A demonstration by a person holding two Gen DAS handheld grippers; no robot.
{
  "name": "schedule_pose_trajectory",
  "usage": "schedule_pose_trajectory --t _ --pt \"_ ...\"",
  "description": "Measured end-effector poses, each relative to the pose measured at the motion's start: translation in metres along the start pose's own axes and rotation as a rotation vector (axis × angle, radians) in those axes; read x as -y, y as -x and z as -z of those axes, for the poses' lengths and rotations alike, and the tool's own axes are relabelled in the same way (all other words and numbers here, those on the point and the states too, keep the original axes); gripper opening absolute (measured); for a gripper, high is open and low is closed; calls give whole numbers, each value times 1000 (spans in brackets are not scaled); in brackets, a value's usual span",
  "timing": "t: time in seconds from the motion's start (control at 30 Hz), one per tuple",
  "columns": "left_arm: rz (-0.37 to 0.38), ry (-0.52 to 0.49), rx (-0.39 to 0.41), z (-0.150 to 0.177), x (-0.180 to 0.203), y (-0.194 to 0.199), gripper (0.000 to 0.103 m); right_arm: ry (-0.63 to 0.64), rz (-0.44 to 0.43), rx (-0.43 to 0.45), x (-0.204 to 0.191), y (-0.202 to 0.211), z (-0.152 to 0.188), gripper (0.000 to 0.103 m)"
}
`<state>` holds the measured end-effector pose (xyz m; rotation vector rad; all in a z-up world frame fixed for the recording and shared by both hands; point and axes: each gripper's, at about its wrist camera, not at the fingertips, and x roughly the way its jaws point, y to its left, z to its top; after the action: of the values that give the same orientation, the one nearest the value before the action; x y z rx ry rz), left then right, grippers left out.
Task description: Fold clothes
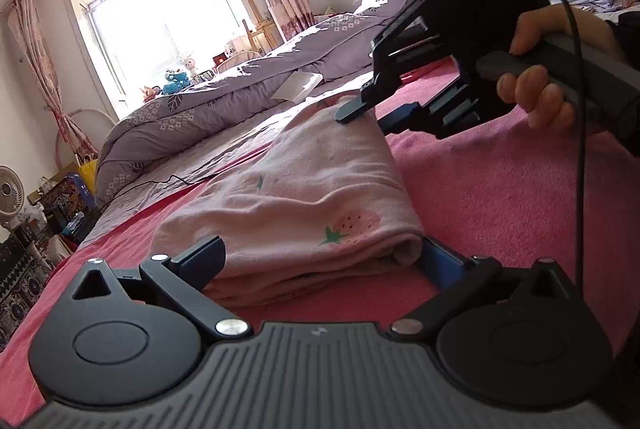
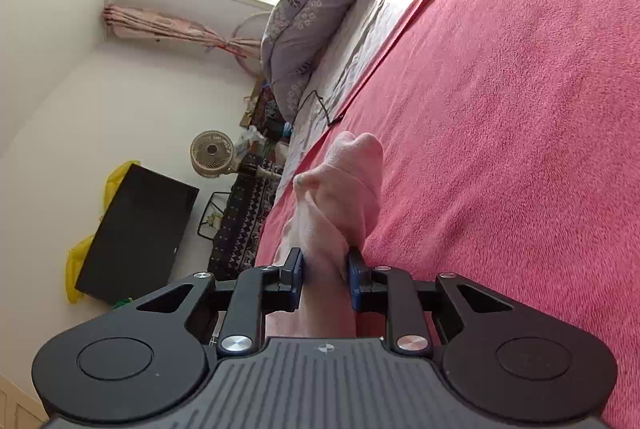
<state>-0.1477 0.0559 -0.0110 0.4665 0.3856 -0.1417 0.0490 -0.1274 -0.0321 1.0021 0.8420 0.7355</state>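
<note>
Pink blanket [image 1: 500, 197] covers the bed beside a window [image 1: 160, 5].

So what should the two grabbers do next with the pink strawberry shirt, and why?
Probably the left gripper should close on the near end. The right gripper already pinches the far end of the pink strawberry garment, while the left one's wide-open fingers only straddle the folded bundle on the red blanket. With both ends held, the next fold could likely be lifted evenly.
</note>
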Motion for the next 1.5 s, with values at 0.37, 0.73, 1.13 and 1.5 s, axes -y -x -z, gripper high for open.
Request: schedule_pose_trajectory --t 0.37,0.73,1.13,1.5 --pt "285 688 -82 44 -73 39 102 0 6 36 12 40 56 23" --pt "370 926 -84 48 -78 34 102 54 -26 117 2 12 56 42" --pt "-231 -249 100 0 47 36 103 -240 -253 -70 -5 2 45 22" --pt "-242 -492 8 8 35 -15 50 -86 -198 -179 1 22 51 25"
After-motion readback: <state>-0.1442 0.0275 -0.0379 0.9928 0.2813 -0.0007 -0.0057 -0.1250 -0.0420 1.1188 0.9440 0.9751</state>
